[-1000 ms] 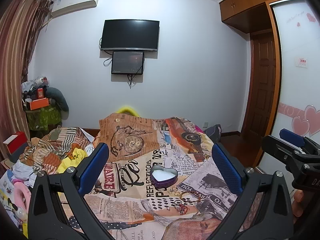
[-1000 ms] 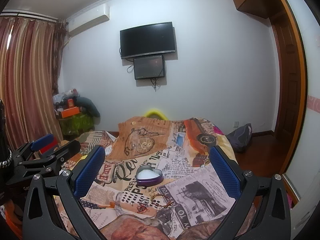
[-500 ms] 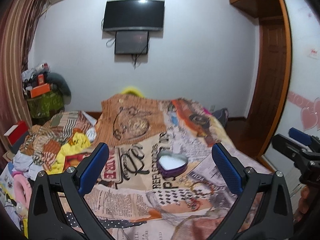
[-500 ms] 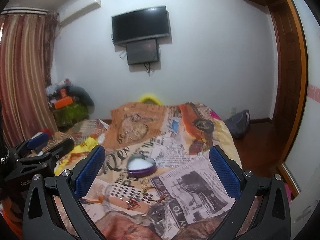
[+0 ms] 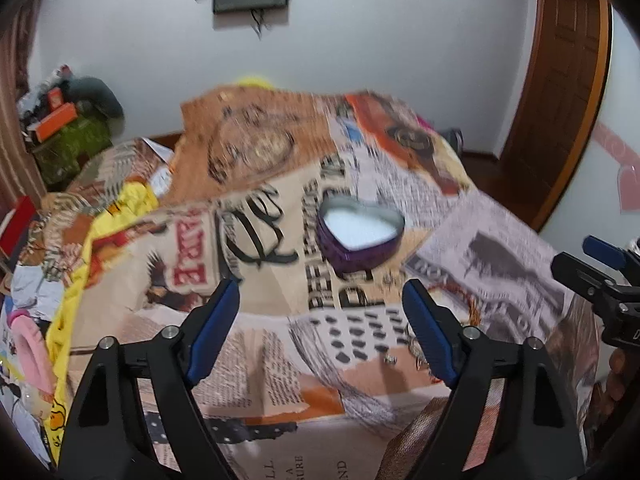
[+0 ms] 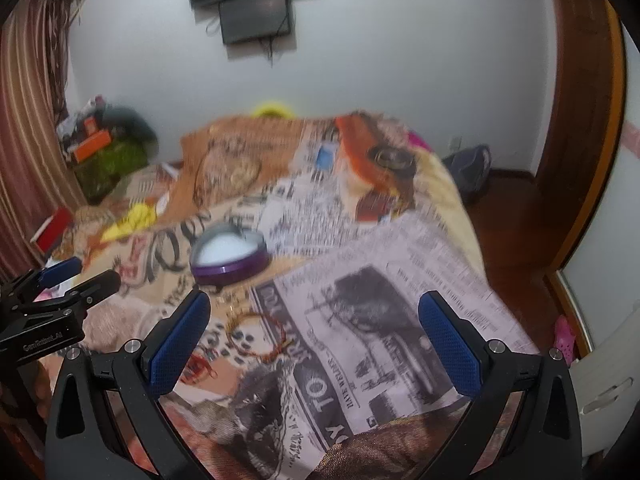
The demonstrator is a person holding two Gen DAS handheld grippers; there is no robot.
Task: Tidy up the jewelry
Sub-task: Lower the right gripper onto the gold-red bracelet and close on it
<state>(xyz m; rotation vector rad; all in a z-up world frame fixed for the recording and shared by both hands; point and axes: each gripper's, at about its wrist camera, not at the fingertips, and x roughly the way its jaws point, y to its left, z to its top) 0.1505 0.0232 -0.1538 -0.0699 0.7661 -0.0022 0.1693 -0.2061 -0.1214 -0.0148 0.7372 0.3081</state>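
Purple heart tin (image 5: pixel 360 236) beyond both spread tongs.

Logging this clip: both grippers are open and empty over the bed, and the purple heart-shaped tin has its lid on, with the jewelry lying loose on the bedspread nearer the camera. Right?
One slip: the heart-shaped tin is open, its white lining showing in the left wrist view. The rest holds: left gripper and right gripper are open and empty, and the jewelry lies loose on the bedspread.

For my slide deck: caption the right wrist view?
Open right gripper above a bracelet near the heart-shaped tin.
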